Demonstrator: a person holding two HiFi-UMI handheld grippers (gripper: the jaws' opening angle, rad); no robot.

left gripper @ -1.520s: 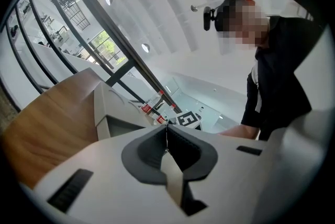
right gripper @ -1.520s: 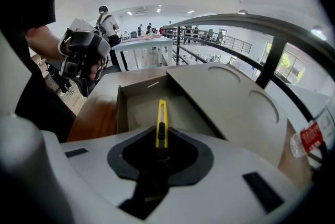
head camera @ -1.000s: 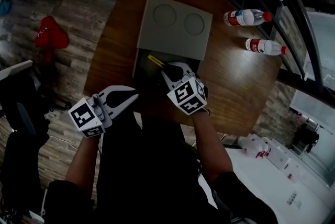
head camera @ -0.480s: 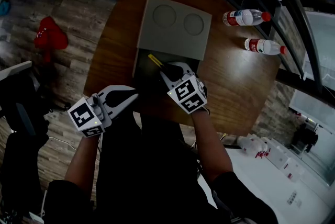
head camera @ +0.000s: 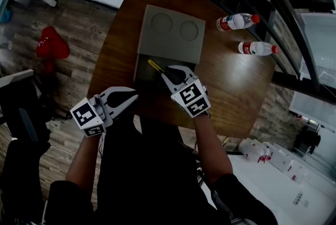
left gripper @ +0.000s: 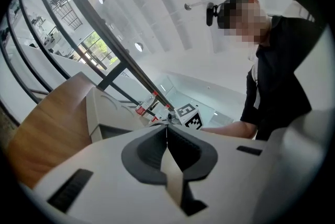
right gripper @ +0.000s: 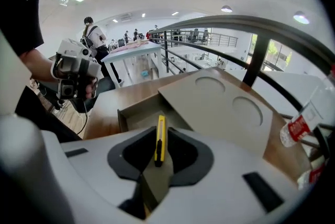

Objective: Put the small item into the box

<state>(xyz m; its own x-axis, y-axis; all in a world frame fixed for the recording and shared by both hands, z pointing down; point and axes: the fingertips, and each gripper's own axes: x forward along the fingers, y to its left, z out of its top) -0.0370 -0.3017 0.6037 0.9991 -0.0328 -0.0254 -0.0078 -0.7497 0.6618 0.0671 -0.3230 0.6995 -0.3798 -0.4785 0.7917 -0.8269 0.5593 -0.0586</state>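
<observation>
The right gripper (head camera: 167, 72) is clamped on a slim yellow cutter (head camera: 155, 65), its blade end sticking out past the jaws over the open near end of the grey box (head camera: 140, 63). That forearm reaches straight forward from the body. The box's lid (head camera: 170, 32) covers the far part. The left gripper (head camera: 128, 98) hangs at the wooden table's (head camera: 236, 82) near edge, jaws together with nothing between them, pointing towards the right one.

**A:** where's stuff relative to the box (head camera: 138, 67)?

**B:** it's on the table (head camera: 236, 82), lid (head camera: 170, 32) over its far half. two bottles (head camera: 236, 22) lie right of it. knife (head camera: 154, 65), in the right gripper (head camera: 167, 70), sits over its near open end. left gripper (head camera: 134, 95) is off its near-left corner.
</observation>
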